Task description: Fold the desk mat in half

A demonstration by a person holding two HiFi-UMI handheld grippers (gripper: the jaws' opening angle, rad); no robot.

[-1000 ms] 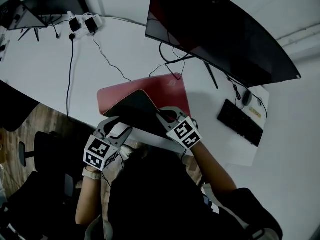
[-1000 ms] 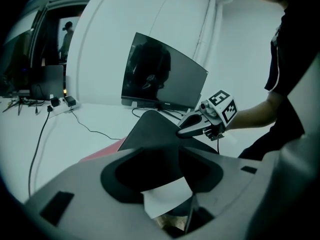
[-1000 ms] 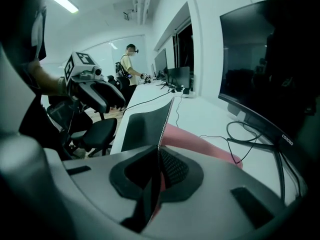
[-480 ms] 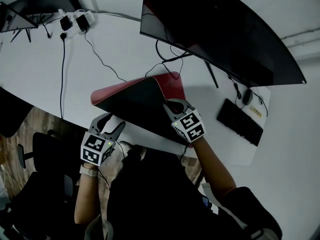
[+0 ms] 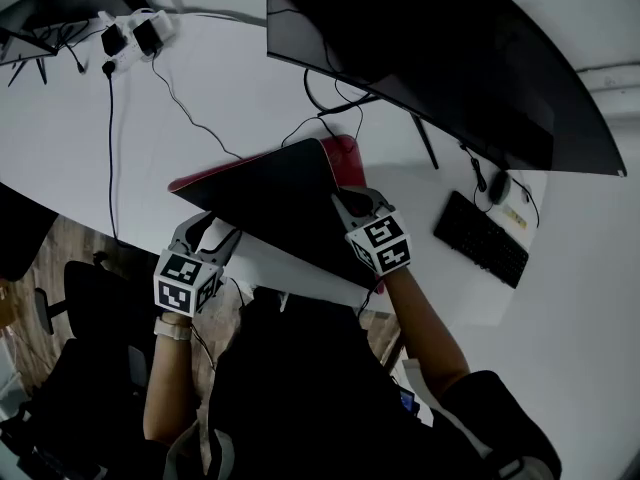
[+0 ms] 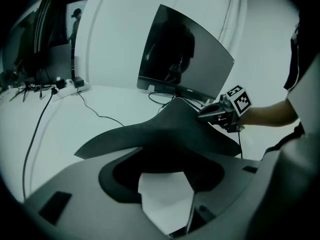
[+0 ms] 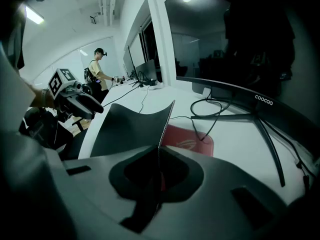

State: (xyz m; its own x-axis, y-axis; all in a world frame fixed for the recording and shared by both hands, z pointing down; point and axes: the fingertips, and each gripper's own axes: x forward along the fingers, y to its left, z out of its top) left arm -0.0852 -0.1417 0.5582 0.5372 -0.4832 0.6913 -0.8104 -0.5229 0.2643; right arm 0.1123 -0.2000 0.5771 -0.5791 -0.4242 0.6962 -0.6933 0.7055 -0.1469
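Observation:
The desk mat [image 5: 270,203] is red on top and black underneath. Its near half is lifted and curls over toward the monitor, leaving a red strip [image 5: 347,155] flat on the white desk. My right gripper [image 5: 352,200] is shut on the raised edge, which stands as a thin sheet between its jaws [image 7: 157,176]. My left gripper [image 5: 206,231] hovers at the desk's near left edge. Its jaws are opening, with only white desk in the gap [image 6: 165,184]. The mat's black underside [image 6: 165,129] hangs just beyond them, not pinched.
A large curved monitor [image 5: 430,58] on a stand fills the back of the desk, with cables [image 5: 330,118] running beside the mat. A keyboard [image 5: 480,240] and mouse [image 5: 499,188] lie to the right. A power strip [image 5: 130,36] is far left, and a chair [image 5: 90,298] stands below the desk edge.
My right gripper has carried the mat's edge farther toward the monitor, so more black underside now covers the red. My left gripper's jaws have spread wider and it stays at the near edge.

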